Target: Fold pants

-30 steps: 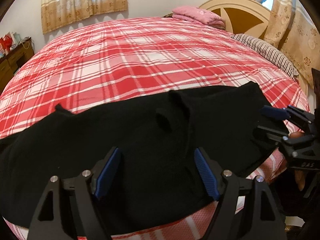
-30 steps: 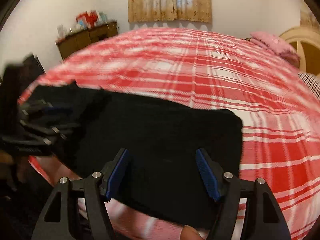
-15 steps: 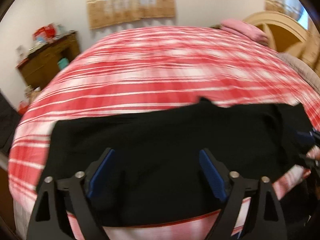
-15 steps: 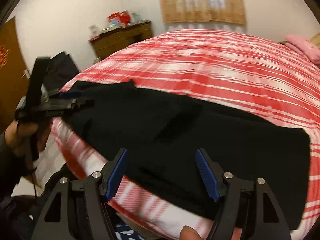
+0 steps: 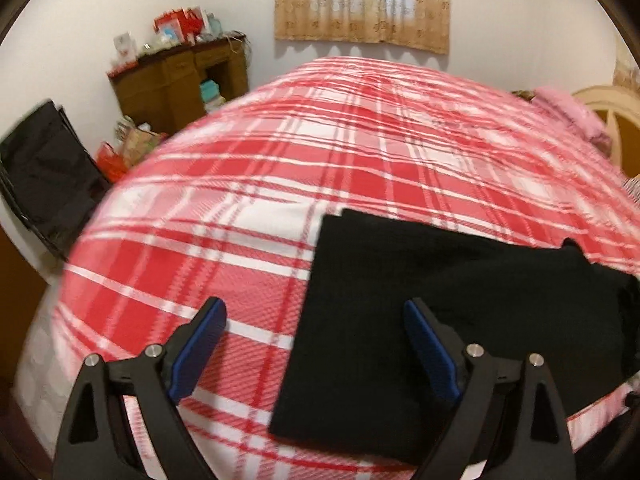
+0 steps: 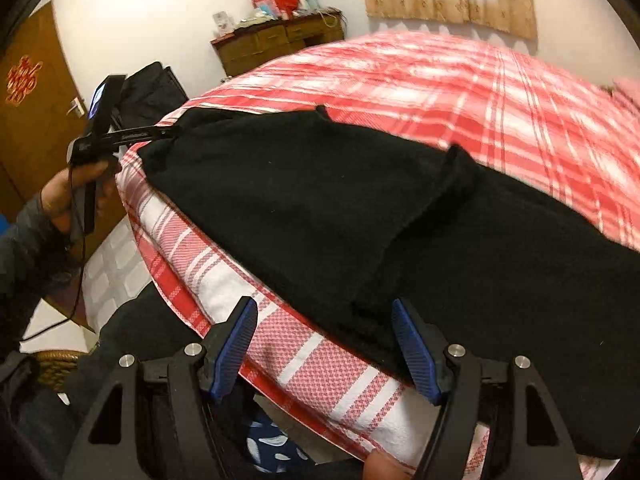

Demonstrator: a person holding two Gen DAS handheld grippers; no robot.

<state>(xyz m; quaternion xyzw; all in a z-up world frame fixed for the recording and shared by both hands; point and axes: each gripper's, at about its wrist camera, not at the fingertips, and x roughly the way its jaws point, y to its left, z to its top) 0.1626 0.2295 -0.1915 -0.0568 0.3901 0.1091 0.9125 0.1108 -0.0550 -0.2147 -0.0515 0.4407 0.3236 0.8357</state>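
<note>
Black pants (image 5: 432, 312) lie flat along the near edge of a bed with a red and white plaid cover (image 5: 320, 152). In the left wrist view my left gripper (image 5: 316, 340) is open and empty, hovering above the pants' left end, whose straight edge lies between the fingers. In the right wrist view the pants (image 6: 360, 208) stretch across the bed edge, with a fold ridge in the middle. My right gripper (image 6: 324, 344) is open and empty above the bed edge and the pants' near hem. The left gripper (image 6: 160, 134) shows at the pants' far left end.
A wooden dresser (image 5: 180, 84) with clutter stands by the far wall, a black bag (image 5: 44, 176) beside the bed's left corner. Pink pillows (image 5: 568, 108) and a cream headboard (image 5: 616, 120) are at the right. A brown door (image 6: 28, 112) is at left.
Both grippers have swung left along the bed edge. The left one now looks at the pants' left end instead of their middle. Both stay open.
</note>
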